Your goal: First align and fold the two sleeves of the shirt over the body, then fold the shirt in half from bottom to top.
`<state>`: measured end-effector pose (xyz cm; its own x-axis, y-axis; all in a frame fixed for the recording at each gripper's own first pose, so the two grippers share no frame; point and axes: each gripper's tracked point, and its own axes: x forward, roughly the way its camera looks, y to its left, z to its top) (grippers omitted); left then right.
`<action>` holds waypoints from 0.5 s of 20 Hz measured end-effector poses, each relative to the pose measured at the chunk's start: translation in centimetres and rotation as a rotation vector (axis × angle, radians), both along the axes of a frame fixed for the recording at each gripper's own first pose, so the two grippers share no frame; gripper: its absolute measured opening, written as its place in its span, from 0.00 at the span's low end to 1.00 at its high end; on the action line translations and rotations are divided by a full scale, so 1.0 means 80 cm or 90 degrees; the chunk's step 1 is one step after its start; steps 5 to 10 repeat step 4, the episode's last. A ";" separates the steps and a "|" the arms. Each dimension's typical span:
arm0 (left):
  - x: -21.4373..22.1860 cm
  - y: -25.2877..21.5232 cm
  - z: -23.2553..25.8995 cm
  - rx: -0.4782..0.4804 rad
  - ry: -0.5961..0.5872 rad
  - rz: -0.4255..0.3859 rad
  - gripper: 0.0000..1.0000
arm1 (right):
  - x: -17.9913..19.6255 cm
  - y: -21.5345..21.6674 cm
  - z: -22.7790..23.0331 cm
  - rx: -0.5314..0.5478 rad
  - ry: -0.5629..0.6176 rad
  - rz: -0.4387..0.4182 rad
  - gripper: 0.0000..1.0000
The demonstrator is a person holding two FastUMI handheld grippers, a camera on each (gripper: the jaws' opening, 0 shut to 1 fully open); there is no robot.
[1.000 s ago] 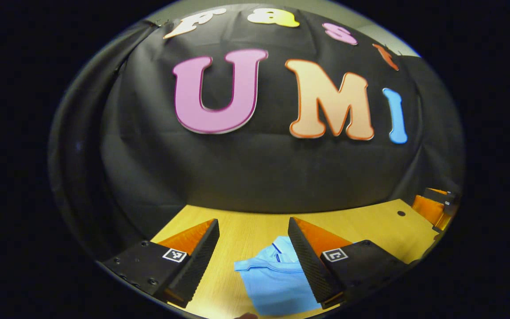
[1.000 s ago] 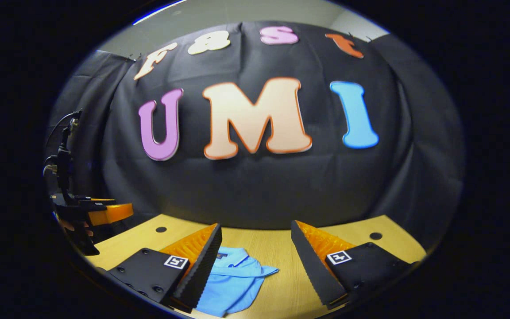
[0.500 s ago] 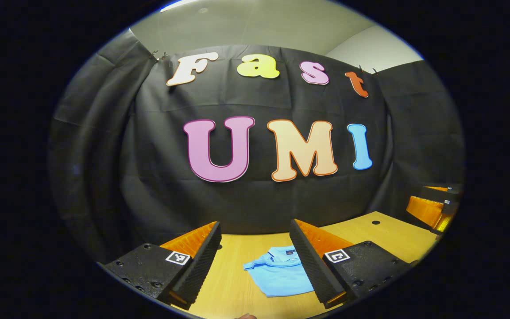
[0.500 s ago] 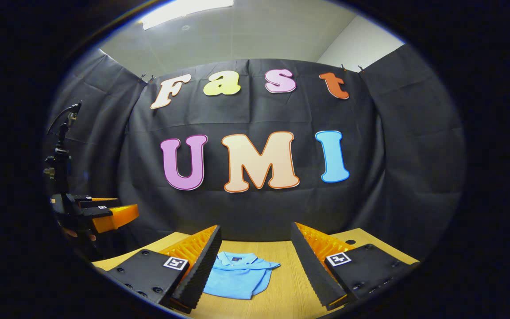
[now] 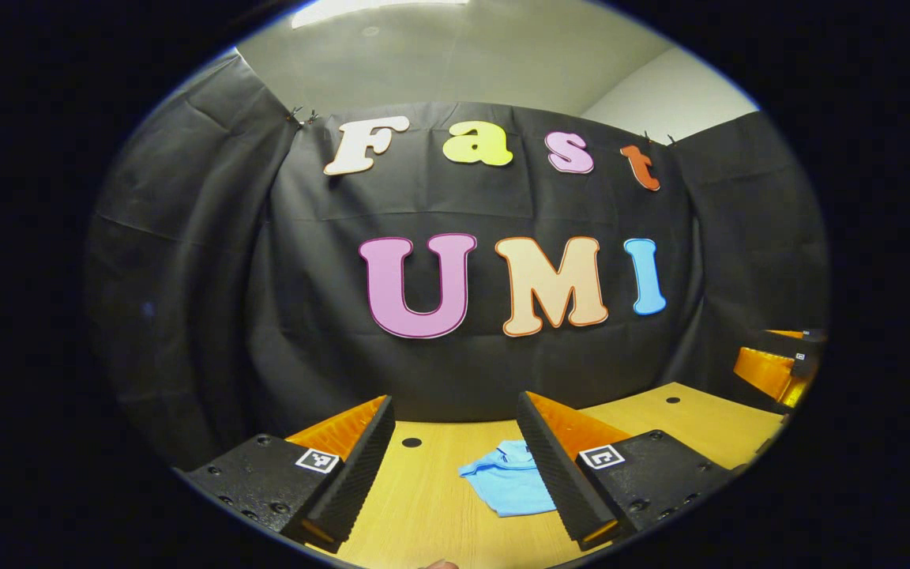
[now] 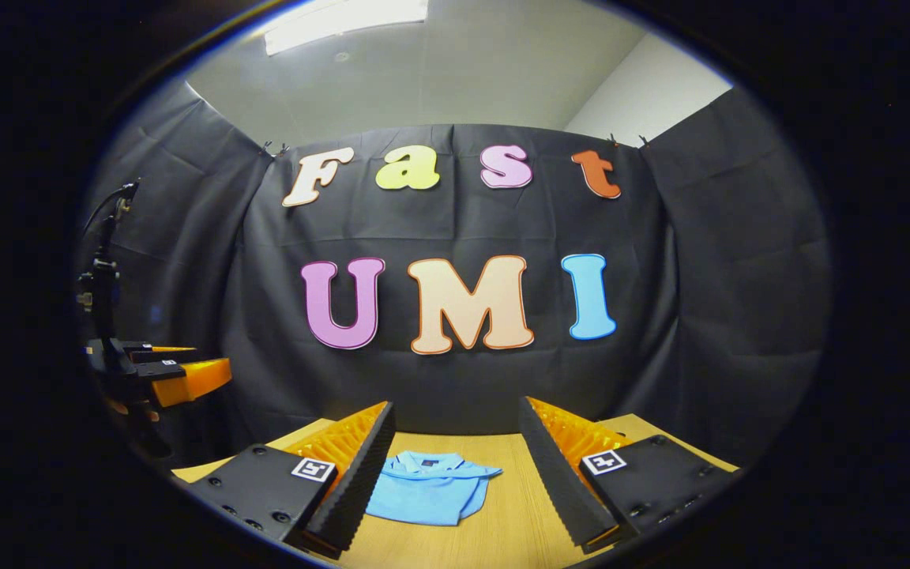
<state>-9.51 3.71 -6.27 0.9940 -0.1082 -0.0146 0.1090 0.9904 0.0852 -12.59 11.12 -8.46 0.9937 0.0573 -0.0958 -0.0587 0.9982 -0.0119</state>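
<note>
A light blue shirt (image 5: 509, 486) lies folded into a compact bundle on the wooden table (image 5: 423, 506), collar toward the far wall. In the left gripper view my left gripper (image 5: 455, 466) stands open above the table's near side, well short of the shirt, nothing between its fingers. In the right gripper view the same shirt (image 6: 431, 494) lies ahead, partly behind one finger. My right gripper (image 6: 455, 470) is open and holds nothing. The right gripper (image 5: 775, 367) appears far right in the left gripper view; the left gripper (image 6: 163, 375) appears far left in the right gripper view.
Small round holes (image 5: 411, 442) mark the table top near its far edge. The black cloth wall (image 6: 455, 379) closes off the table's back and sides. A stand with cables (image 6: 103, 269) rises at the left of the right gripper view.
Both grippers have drawn back and up from the shirt, which now looks smaller and farther off. More of the wall and ceiling has come into both views.
</note>
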 end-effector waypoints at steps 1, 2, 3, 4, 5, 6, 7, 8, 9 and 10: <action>-0.002 -0.002 0.006 0.002 -0.007 -0.004 0.98 | -0.001 0.002 0.004 -0.001 -0.005 0.002 0.97; -0.003 -0.003 0.009 0.004 -0.013 -0.005 0.94 | -0.002 0.002 0.009 -0.002 -0.010 0.002 0.97; -0.005 -0.006 0.012 0.002 -0.016 -0.009 0.94 | -0.002 0.003 0.014 -0.002 -0.013 0.003 0.97; -0.006 -0.009 0.014 -0.001 -0.016 -0.011 0.98 | -0.002 0.003 0.017 0.000 -0.014 0.004 0.97; -0.006 -0.009 0.014 -0.001 -0.016 -0.011 0.98 | -0.002 0.003 0.017 0.000 -0.014 0.004 0.97; -0.006 -0.009 0.014 -0.001 -0.016 -0.011 0.98 | -0.002 0.003 0.017 0.000 -0.014 0.004 0.97; -0.006 -0.009 0.014 -0.001 -0.016 -0.011 0.98 | -0.002 0.003 0.017 0.000 -0.014 0.004 0.97; -0.006 -0.009 0.014 -0.001 -0.016 -0.011 0.98 | -0.002 0.003 0.017 0.000 -0.014 0.004 0.97; -0.006 -0.009 0.014 -0.001 -0.016 -0.011 0.98 | -0.002 0.003 0.017 0.000 -0.014 0.004 0.97; -0.006 -0.009 0.014 -0.001 -0.016 -0.011 0.98 | -0.002 0.003 0.017 0.000 -0.014 0.004 0.97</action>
